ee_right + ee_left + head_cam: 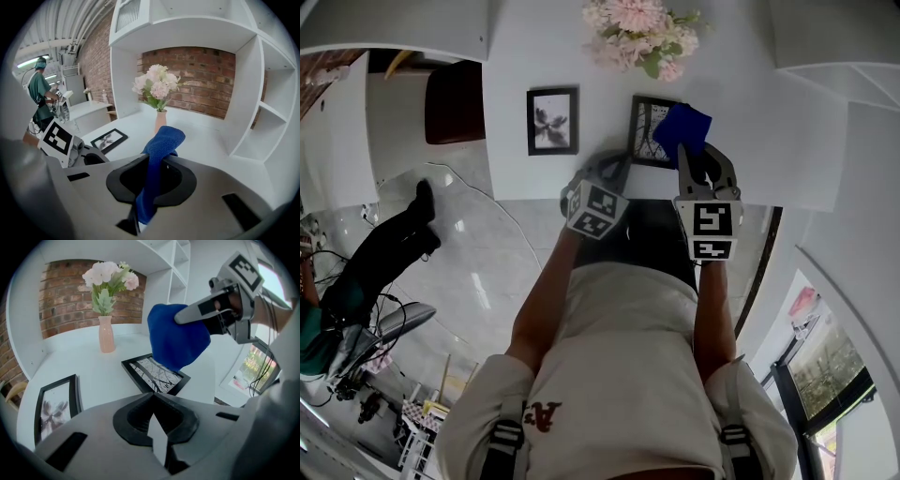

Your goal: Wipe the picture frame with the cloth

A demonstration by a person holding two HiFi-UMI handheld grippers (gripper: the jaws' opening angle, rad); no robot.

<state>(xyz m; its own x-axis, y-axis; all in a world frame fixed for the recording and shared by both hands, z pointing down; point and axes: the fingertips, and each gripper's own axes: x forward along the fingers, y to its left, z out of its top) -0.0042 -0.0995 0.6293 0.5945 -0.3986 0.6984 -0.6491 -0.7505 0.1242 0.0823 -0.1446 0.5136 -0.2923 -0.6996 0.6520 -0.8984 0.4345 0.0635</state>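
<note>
Over the near edge of the white table (750, 112), pinching the blue cloth (682, 129) in the right gripper (701, 161), with jaws clamped on a fold and the free bulk bunched past the tips. Hanging just above the right part of the dark picture frame (154, 376), laid flat and slightly askew on the table; cannot tell whether touching it. Parked just beside that frame's left side with the left gripper (152, 397), with jaws pressed together on nothing. Farther left, a second frame (552, 120); behind both, a pink vase of flowers (107, 333). Looks soft, light and floppy as cloths go, so best gripped by the fold and pressed down with the bunched end. Probably light, stiff and glazed as frames go, hence apt to skid on the smooth top under a sideways rub, and to scratch or crack under a hard jaw. Best braced at the black rim, from a side or a corner, never on the glass.
</note>
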